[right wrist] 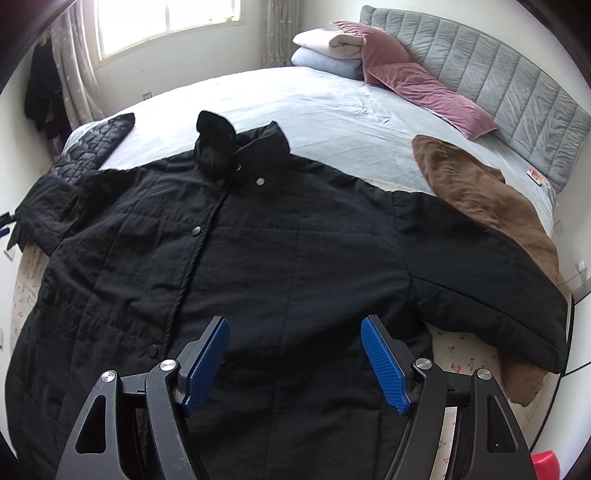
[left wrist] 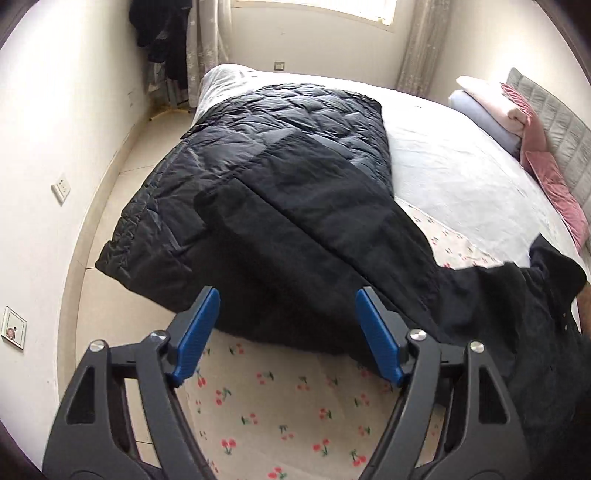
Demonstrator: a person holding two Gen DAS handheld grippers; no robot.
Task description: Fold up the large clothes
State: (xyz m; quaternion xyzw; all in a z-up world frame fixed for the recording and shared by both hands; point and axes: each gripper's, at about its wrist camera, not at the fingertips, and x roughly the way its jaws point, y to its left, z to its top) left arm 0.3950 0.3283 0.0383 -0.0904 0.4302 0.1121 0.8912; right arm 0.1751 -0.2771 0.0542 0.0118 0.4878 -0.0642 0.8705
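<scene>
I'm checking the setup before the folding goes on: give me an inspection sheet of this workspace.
Surface: bed, pale sheet, cherry-print cloth at the near edge.
Job's things: black coat spread flat, front up, sleeves out; black quilted garment lying left of it.
Clutter: brown garment, pink cushions, folded blankets.
Grippers: left gripper open above the coat's sleeve, holding nothing; right gripper open over the coat's body, holding nothing.
Cables: nothing seen.
Surroundings: window, curtains, grey headboard, dark clothes hanging in the corner.
</scene>
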